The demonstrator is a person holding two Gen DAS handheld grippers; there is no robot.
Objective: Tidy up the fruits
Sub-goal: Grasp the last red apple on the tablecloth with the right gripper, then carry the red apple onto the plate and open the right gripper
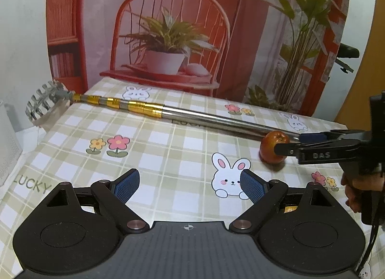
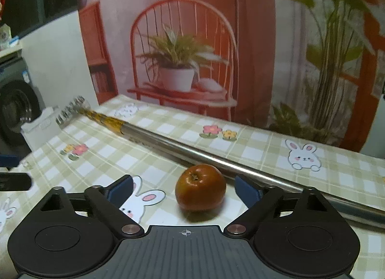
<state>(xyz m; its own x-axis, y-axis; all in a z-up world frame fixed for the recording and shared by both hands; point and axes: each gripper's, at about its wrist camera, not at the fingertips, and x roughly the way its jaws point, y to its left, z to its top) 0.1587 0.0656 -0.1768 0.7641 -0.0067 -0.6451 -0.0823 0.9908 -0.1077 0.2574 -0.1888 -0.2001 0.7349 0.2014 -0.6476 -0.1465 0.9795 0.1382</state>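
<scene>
Right tool (image 2: 184,189) straddles apple (image 2: 200,187), untouched, beside metal pole (image 2: 216,158).

table (image 2: 264,139): checked cloth | on it: apple (image 2: 200,187), telescopic rake (image 2: 192,146)

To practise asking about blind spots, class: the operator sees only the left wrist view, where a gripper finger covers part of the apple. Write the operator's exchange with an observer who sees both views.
Operator: Is the apple inside the right gripper's jaws?
Observer: Yes. In the right wrist view the apple sits on the tablecloth between the open fingers of the right gripper.
Operator: Do the pads touch it?
Observer: No. Both blue pads stand clear of it, and the right one is much nearer than the left.
</scene>
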